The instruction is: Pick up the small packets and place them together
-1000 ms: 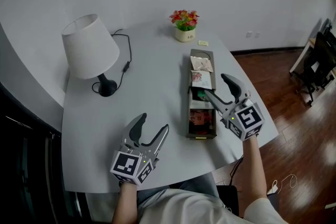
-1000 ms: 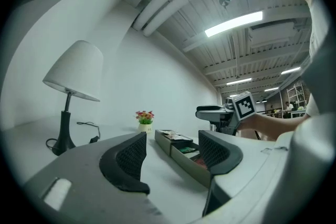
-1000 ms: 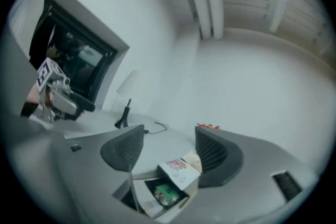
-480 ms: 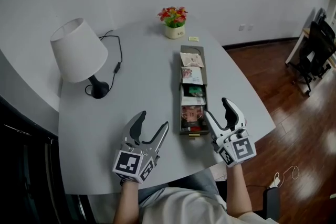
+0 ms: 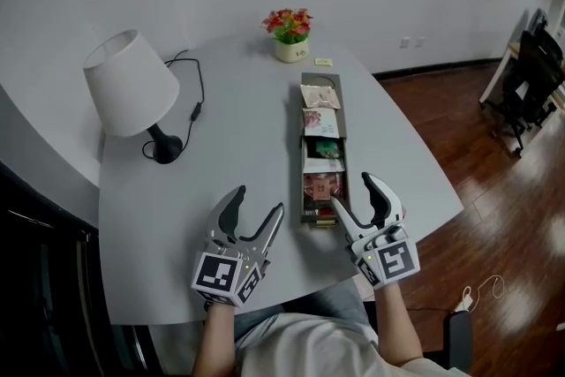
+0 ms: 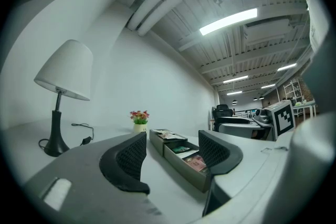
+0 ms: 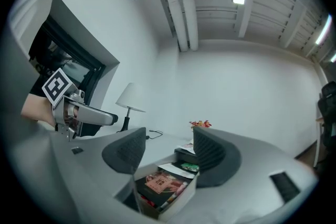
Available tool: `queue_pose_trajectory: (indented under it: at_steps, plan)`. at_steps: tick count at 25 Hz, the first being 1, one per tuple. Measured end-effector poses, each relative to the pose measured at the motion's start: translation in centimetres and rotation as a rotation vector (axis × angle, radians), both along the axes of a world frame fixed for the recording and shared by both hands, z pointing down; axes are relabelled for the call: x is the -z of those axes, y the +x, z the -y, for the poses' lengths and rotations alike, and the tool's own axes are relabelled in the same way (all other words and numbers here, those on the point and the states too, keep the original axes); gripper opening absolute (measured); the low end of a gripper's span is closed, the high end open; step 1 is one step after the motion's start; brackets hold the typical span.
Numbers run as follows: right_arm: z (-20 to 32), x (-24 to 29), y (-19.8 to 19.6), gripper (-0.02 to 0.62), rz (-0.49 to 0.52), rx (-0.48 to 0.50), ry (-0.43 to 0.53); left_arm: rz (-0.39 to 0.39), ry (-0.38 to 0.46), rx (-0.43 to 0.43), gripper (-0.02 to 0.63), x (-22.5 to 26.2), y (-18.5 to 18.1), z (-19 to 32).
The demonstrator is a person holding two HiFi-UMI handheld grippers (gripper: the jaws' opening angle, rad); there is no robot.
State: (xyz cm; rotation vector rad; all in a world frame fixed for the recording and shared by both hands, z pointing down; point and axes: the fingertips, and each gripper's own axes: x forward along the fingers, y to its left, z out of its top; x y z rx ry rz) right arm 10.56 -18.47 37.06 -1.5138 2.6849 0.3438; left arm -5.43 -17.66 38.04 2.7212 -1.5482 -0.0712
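Observation:
A long narrow grey tray (image 5: 301,163) lies lengthwise on the table and holds small packets in a row. A red one (image 5: 321,187) is nearest me, then a green one (image 5: 325,147), a pale pink one (image 5: 320,121) and a beige one (image 5: 320,94). My right gripper (image 5: 352,190) stands open at the tray's near right corner, nothing between its pads. In the right gripper view the red packet (image 7: 163,182) lies just below and ahead of the right gripper (image 7: 168,147). My left gripper (image 5: 259,201) is open and empty, left of the tray (image 6: 178,162).
A white lamp (image 5: 132,84) with its cable (image 5: 199,93) stands at the table's left. A flower pot (image 5: 289,35) and a small yellow note (image 5: 324,63) sit at the far edge. The table's curved right edge drops to a wooden floor with a dark chair (image 5: 534,66).
The right gripper has come back toward me and down, from beside the tray's middle to its near end. The left gripper has kept its place. The head view has shifted a little.

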Motion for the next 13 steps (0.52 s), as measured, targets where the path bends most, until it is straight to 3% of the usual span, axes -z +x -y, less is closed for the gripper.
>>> queue_pose_trajectory:
  at_steps: [13]
  plan:
    - [-0.88, 0.08, -0.94, 0.298, -0.021, 0.021, 0.013, 0.003, -0.020, -0.017, 0.318, -0.80, 0.51, -1.01]
